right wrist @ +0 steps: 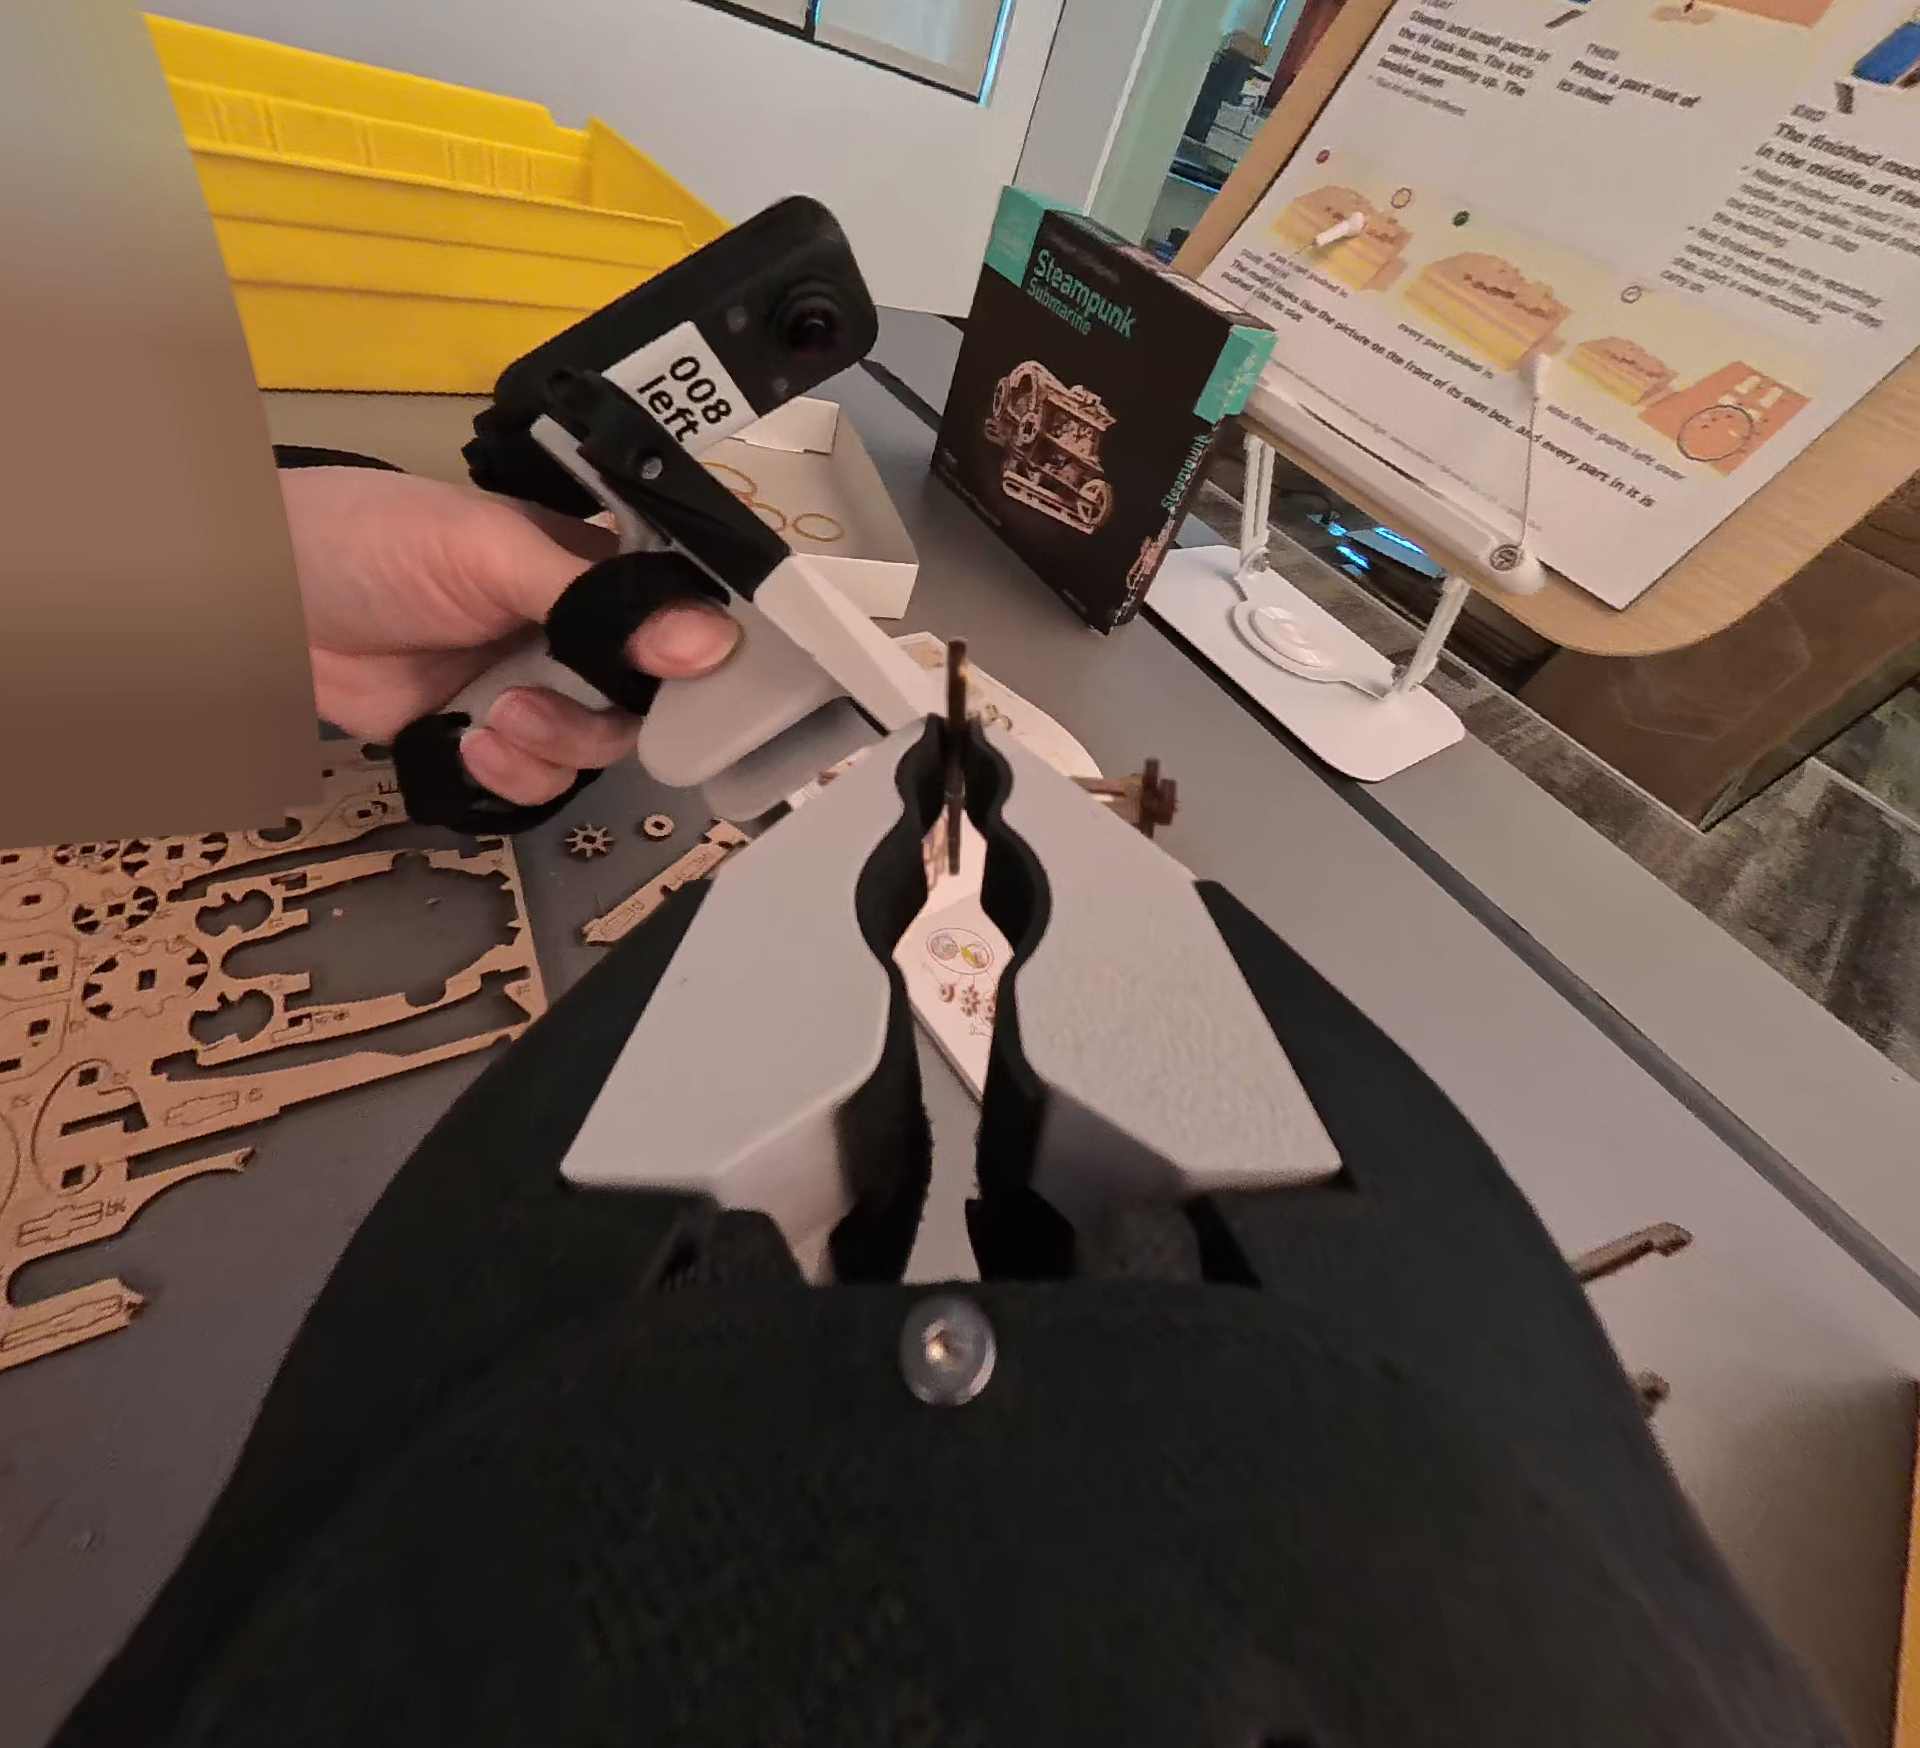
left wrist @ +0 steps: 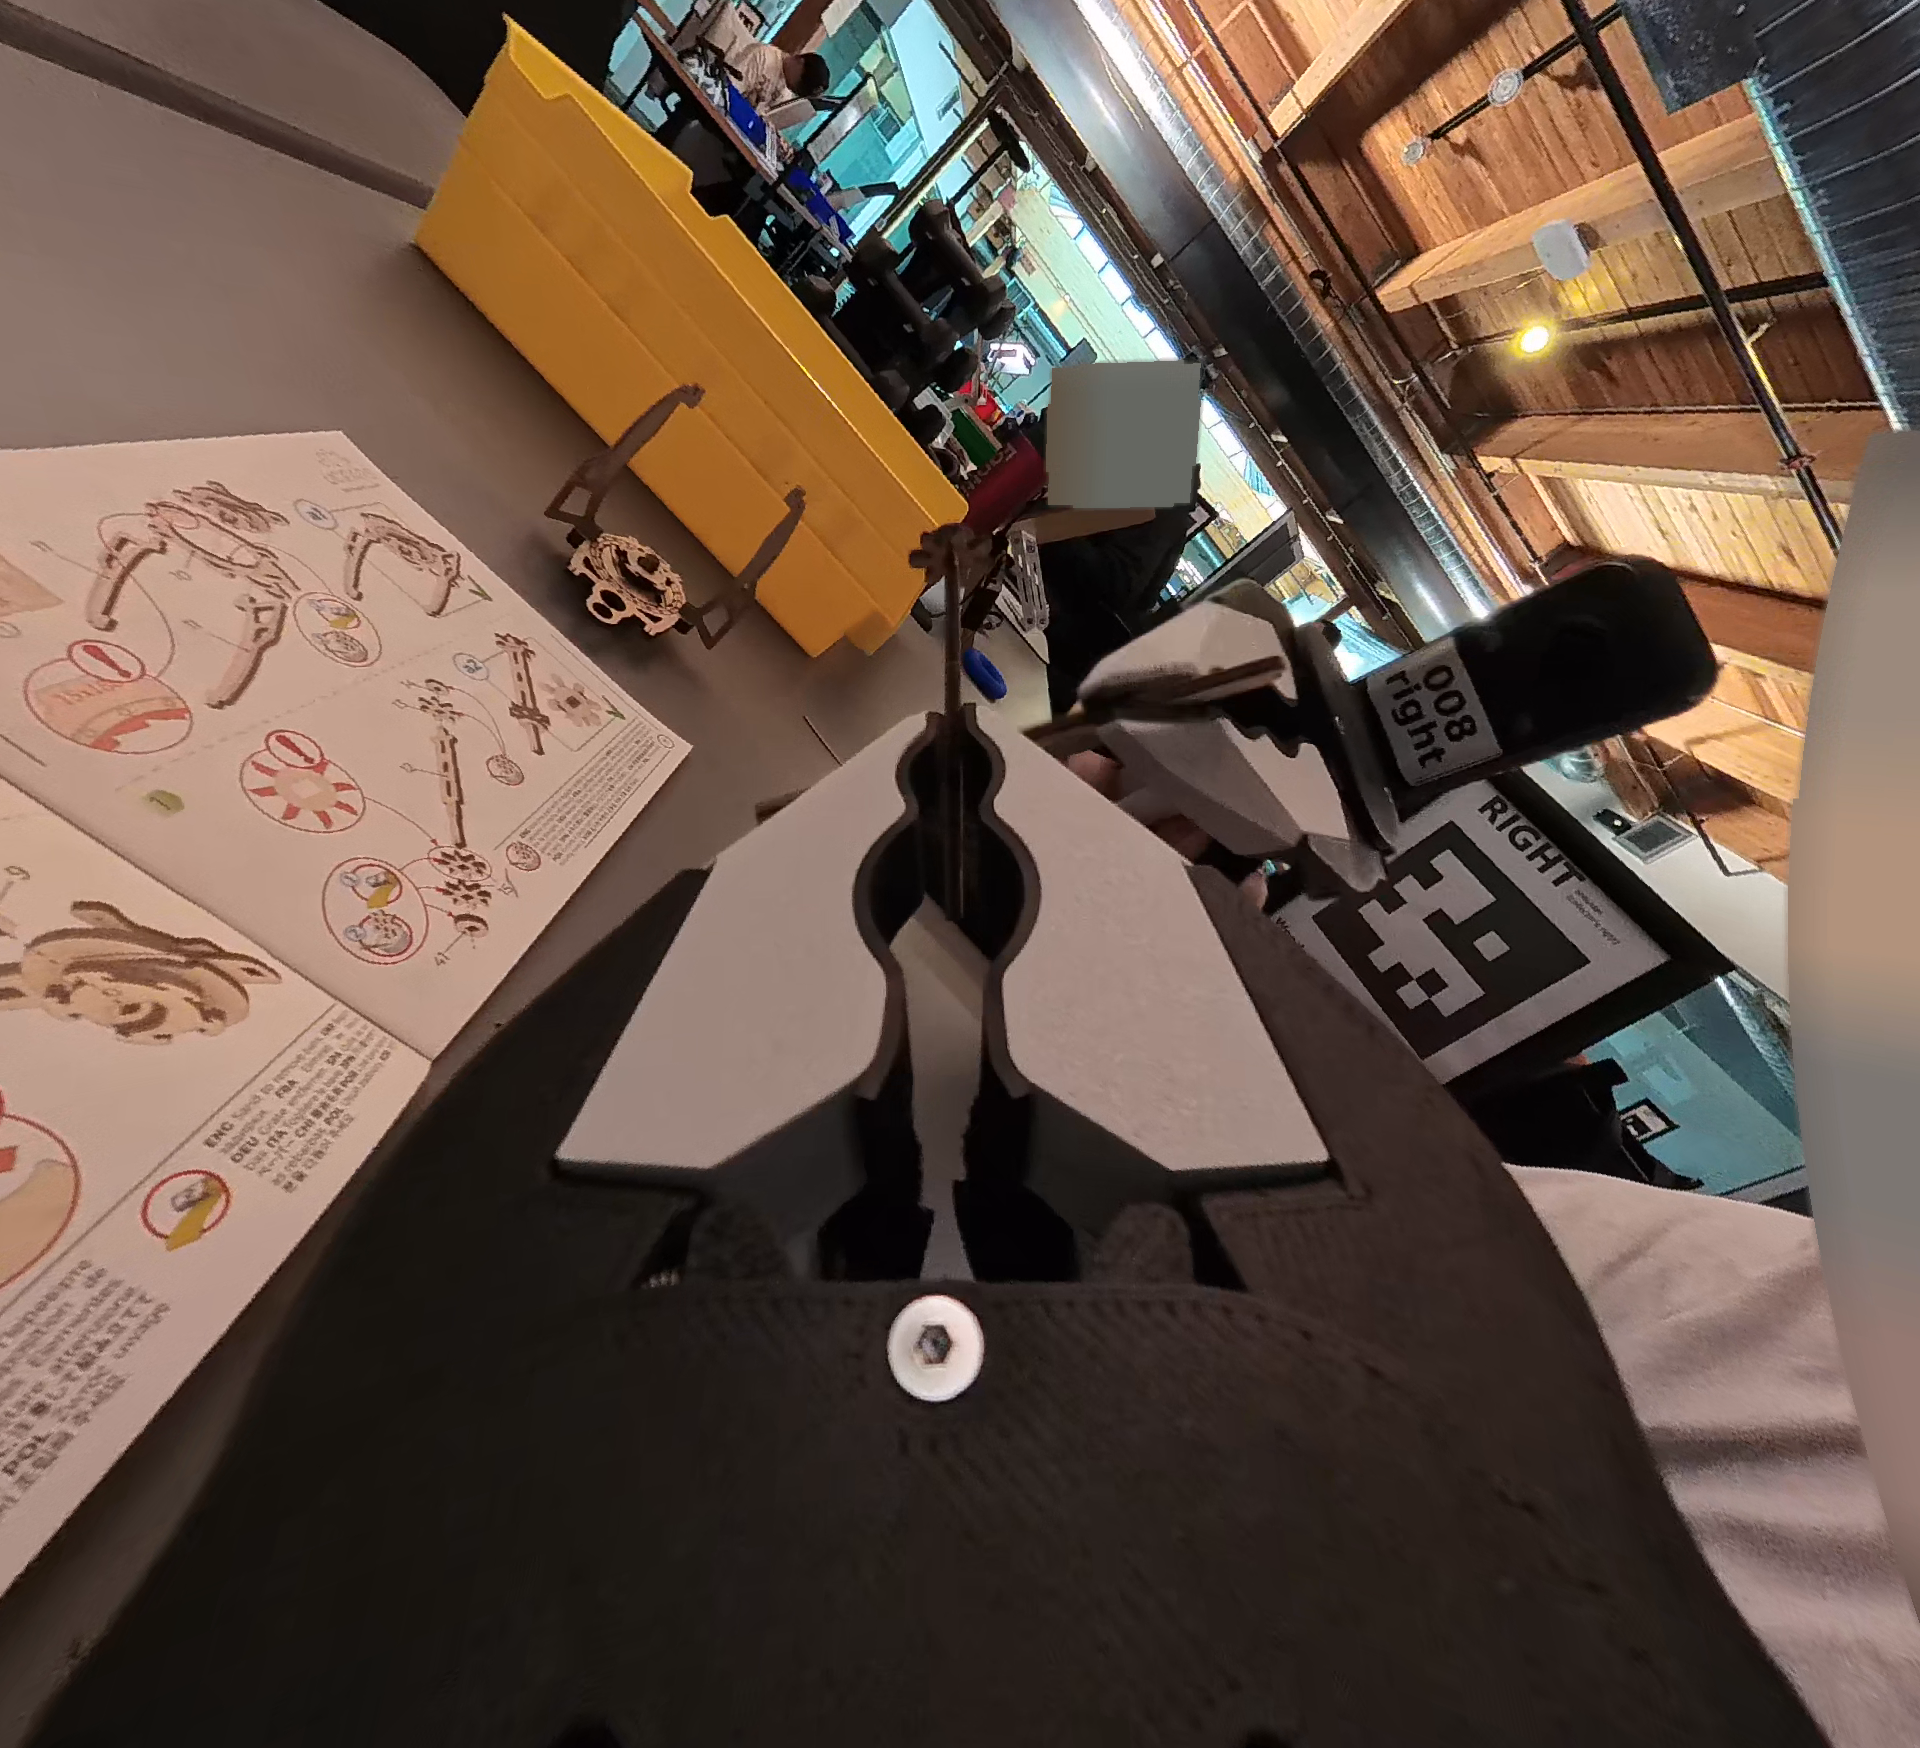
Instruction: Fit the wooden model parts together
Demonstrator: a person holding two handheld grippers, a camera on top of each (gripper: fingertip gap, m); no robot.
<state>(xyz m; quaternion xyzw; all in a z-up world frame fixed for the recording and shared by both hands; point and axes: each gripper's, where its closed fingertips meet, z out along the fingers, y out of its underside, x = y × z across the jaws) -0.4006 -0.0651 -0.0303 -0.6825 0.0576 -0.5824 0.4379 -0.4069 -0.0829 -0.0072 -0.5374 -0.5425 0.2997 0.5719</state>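
My grey table (right wrist: 1299,867) carries yellow bins (left wrist: 665,348), open instruction sheets (left wrist: 343,659), a punched wooden sheet (right wrist: 208,971), the kit box (right wrist: 1081,420).

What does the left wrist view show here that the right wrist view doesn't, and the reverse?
Only the left wrist view shows a small wooden sub-assembly standing beside the instruction booklet. Only the right wrist view shows the punched-out wooden sheet, the kit box and the instruction board. Both show the yellow bin and each gripper, left gripper and right gripper, shut on a thin wooden part.
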